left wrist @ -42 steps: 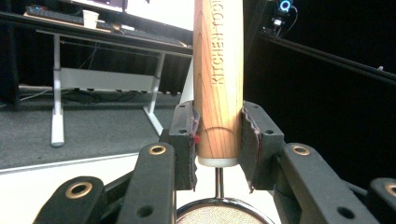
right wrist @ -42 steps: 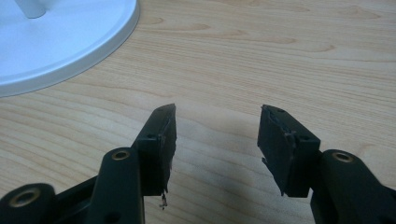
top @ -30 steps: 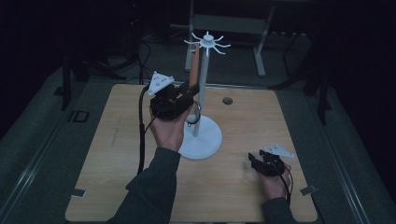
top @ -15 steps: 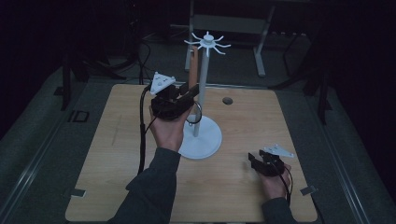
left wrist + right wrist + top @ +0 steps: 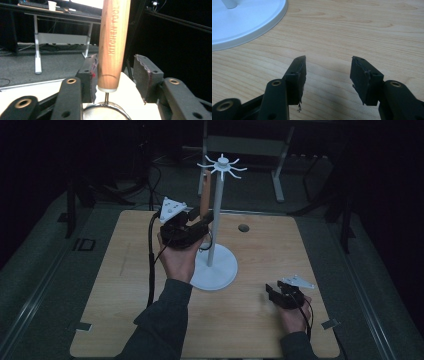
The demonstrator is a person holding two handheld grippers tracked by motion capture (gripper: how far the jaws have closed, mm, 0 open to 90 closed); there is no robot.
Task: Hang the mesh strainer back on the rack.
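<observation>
Now the left claw (image 5: pixel 115 75) (just opening) seemingly frees the hanging wooden handle (image 5: pixel 113 42).

My left hand-held gripper (image 5: pixel 116 75) is black with grey pads. The handle (image 5: pixel 113 42) is reddish-brown wood lettered KITCHEN TOOL, tipped white. The stand (image 5: pixel 215 268) is white; the table (image 5: pixel 260 330) is pale woodgrain.

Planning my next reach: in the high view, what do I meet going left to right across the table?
Left gripper, jaws just opened around the hanging wooden-handled strainer → white hook stand → dark round hole in the table → right gripper, jaws open.
</observation>
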